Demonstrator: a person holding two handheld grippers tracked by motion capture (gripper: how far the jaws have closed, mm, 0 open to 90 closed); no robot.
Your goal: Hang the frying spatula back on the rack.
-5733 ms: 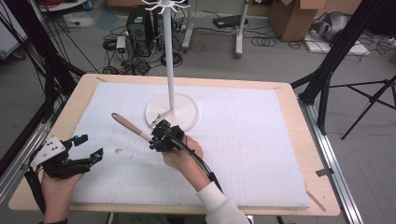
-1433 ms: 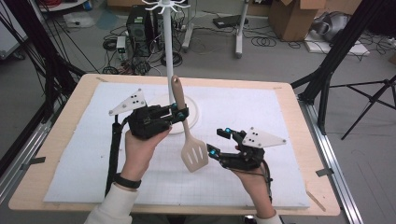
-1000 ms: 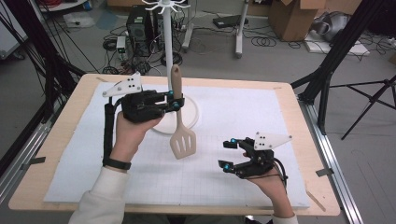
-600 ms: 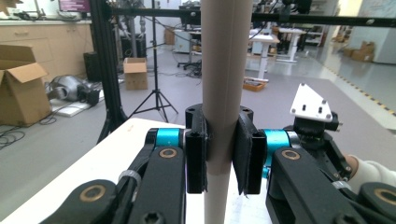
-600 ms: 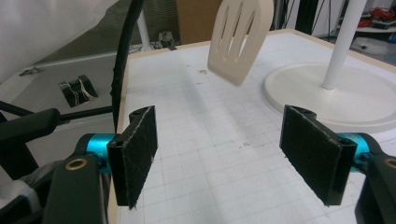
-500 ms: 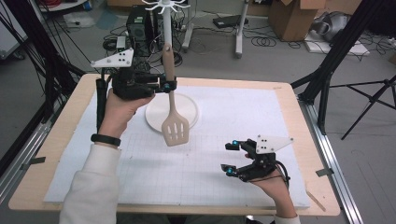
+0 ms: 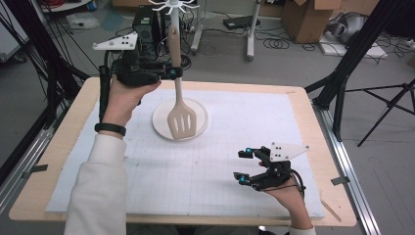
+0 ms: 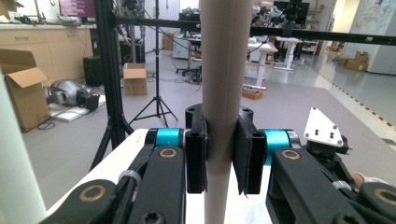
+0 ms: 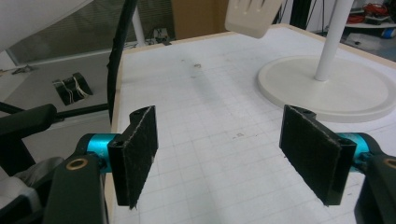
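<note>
The slotted spatula (image 7: 181,122) hangs upright, blade down, above the round white base (image 7: 161,125) of the hook stand (image 7: 173,9), its wooden handle pinched partway up by the left claw (image 7: 171,73); in the left gripper view the handle (image 8: 223,93) runs straight up between the two pads, which are clenched on it. Over the last second or so the spatula has risen steadily and swung closer to the stand's pole, with the handle end now up near the white hooks at the top, so I judge the work to be hanging it there and nearly at the hooking step. The right claw (image 7: 247,166) has settled low over the white mat (image 7: 205,166) on the surface near the front right, released, its pads (image 9: 137,154) standing well apart with nothing between them. Count: one spatula, one stand, two claws, one of them loaded.
</note>
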